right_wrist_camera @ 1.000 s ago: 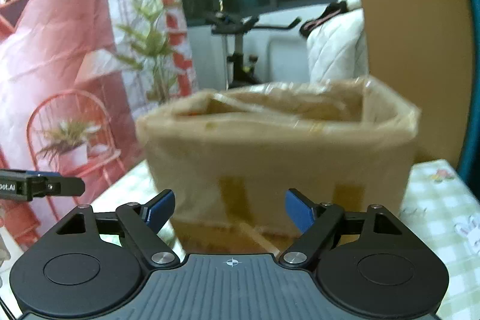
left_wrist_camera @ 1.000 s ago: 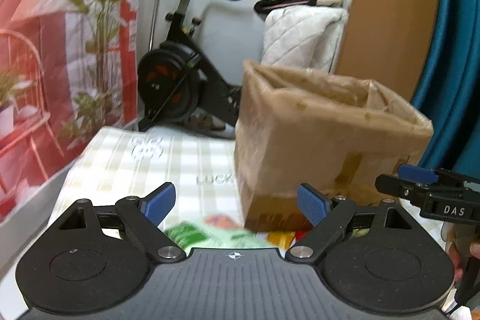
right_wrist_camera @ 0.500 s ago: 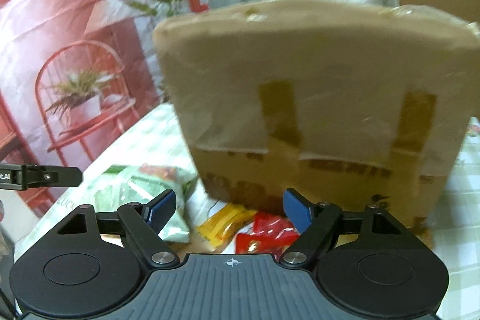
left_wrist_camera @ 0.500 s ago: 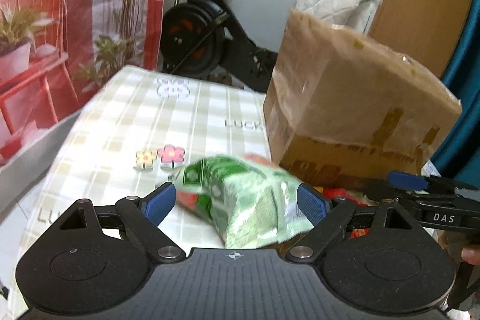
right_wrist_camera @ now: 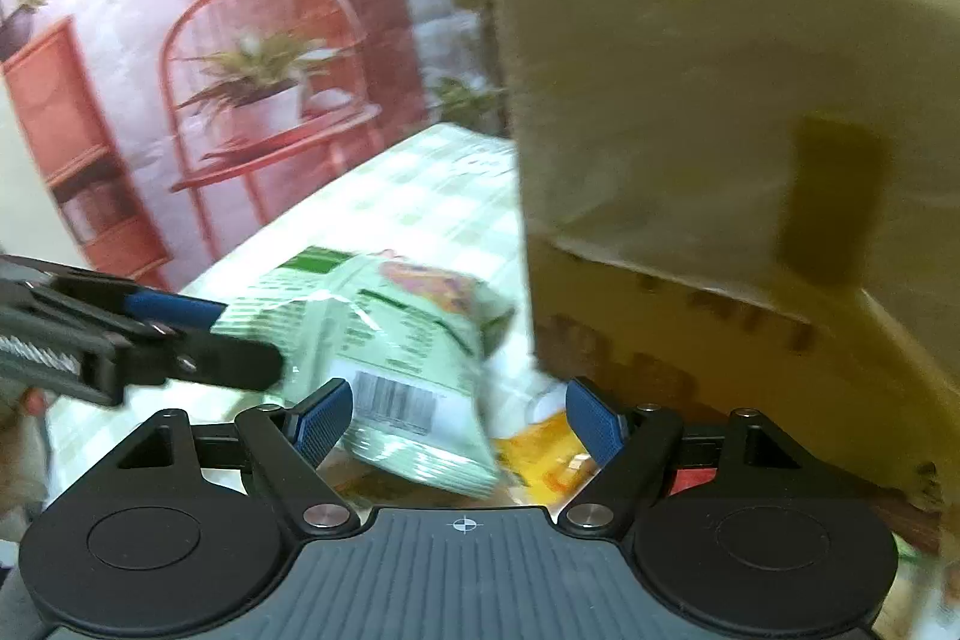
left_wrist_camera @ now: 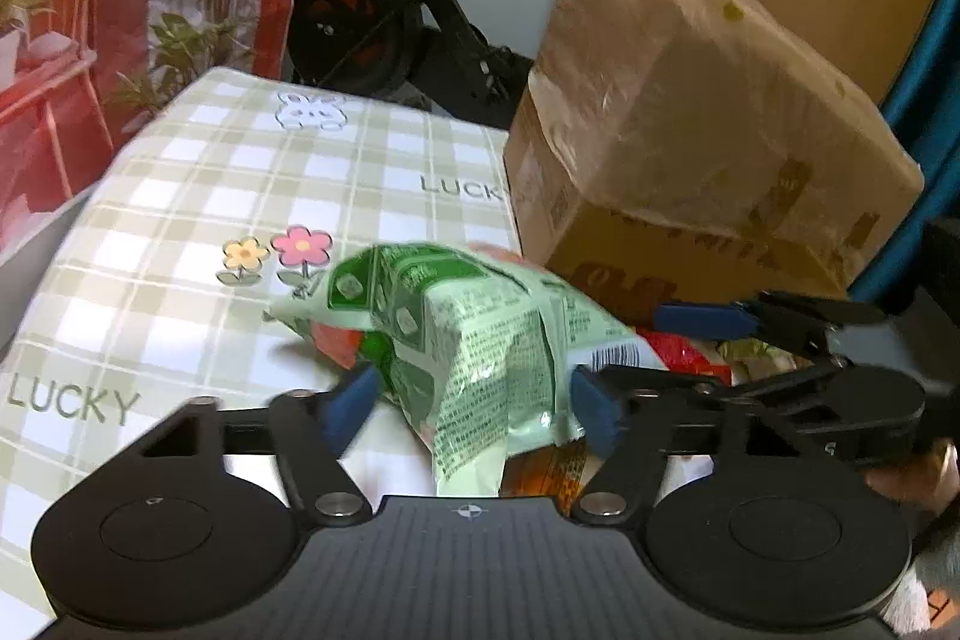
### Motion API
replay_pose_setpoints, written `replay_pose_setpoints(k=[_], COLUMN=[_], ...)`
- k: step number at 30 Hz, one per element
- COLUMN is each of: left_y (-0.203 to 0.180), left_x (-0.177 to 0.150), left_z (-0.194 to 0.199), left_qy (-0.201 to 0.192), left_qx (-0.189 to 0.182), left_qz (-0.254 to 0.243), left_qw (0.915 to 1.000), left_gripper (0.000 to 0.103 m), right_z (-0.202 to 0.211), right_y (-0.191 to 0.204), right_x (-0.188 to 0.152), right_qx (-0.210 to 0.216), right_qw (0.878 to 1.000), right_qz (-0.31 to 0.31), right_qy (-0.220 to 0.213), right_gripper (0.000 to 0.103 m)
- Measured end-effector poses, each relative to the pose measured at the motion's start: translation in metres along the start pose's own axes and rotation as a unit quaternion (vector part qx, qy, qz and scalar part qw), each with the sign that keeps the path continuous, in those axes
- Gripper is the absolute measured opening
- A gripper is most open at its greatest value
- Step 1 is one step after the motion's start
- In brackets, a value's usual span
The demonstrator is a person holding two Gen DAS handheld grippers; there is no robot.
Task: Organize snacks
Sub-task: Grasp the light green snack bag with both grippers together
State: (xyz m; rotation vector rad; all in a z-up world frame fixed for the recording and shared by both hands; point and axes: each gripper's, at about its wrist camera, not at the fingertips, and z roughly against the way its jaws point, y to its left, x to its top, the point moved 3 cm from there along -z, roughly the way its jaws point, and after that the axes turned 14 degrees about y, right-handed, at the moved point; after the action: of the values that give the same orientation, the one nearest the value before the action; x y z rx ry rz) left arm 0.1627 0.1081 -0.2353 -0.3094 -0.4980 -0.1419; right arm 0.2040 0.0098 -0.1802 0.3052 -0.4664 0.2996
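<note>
We see the surface [left_wrist_camera: 198,196], covered with a checked cloth printed with flowers and the word LUCKY, carrying everything here. The largest thing on it is the cardboard box [left_wrist_camera: 690,130], wrapped in clear film and taped, standing at the far right side. Just in front of the box lies a small heap of snacks. The biggest of them is the green snack bag [left_wrist_camera: 480,334], crumpled and tilted, its barcode end turned toward the right gripper's camera [right_wrist_camera: 390,340]. Our left gripper [left_wrist_camera: 474,406] straddles this bag, and its jaws are closing with the bag between them; the blue pads sit right at the bag's sides, but we cannot tell whether they press on it. Beside and partly under the bag lie smaller packets: a red packet [left_wrist_camera: 678,352] near the box and an orange packet [right_wrist_camera: 552,454] against the box's foot. Our right gripper [right_wrist_camera: 456,418] hovers over this heap with its jaws spread, the bag's barcode end and the orange packet lying between them, nothing pinched
</note>
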Motion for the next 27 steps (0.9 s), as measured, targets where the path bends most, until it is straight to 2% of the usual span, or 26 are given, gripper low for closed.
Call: replay_pose_setpoints(k=[1,3,5,6,8,11,14,18,19,20,27], left_y=[0.001,0.002,0.001,-0.001,-0.001,0.001,-0.001,-0.005,-0.006,-0.008,-0.035], left_x=[-0.002,-0.003,-0.004,-0.004,-0.004,-0.002,0.0,0.009,0.012,0.015,0.05], left_z=[-0.002,-0.004,-0.005,-0.005,-0.005,-0.002,0.007,0.031,0.038,0.046,0.117], left_qy=[0.003,0.005,0.007,0.007,0.007,0.006,-0.008,-0.046,-0.057,-0.07,-0.171], left_qx=[-0.006,-0.011,-0.006,-0.003,0.006,0.016,0.026,0.04,0.046,0.051,0.086], left_qz=[0.001,0.0,-0.007,-0.008,-0.01,-0.008,-0.009,-0.012,-0.014,-0.016,-0.043], left_qw=[1.0,0.9999,0.9999,0.9999,0.9999,0.9998,0.9996,0.9981,0.9972,0.9961,0.9805], left_gripper=[0.054,0.04,0.038,0.035,0.028,0.026,0.026,0.026,0.026,0.026,0.026], right_z=[-0.004,-0.009,-0.012,-0.011,-0.008,-0.003,0.008,0.028,0.036,0.044,0.115], right_y=[-0.001,-0.002,-0.003,-0.003,-0.006,-0.007,-0.002,0.01,0.013,0.016,0.029], right_x=[0.001,0.001,0.001,0.001,0.0,-0.001,0.001,0.014,0.02,0.026,0.072], right_qx=[0.012,0.03,0.042,0.041,0.042,0.043,0.041,0.032,0.048,0.047,0.043], right_qw=[1.0,0.999,0.999,0.999,0.999,0.999,0.999,0.998,0.995,0.994,0.977], right_qz=[0.002,0.007,0.002,-0.002,-0.007,-0.008,0.005,0.03,0.038,0.044,0.092], right_qy=[0.008,0.021,0.03,0.025,0.02,0.013,-0.005,-0.042,-0.076,-0.089,-0.189], right_gripper=[0.074,0.065,0.049,0.048,0.038,0.024,0.019,0.019,0.018,0.018,0.018])
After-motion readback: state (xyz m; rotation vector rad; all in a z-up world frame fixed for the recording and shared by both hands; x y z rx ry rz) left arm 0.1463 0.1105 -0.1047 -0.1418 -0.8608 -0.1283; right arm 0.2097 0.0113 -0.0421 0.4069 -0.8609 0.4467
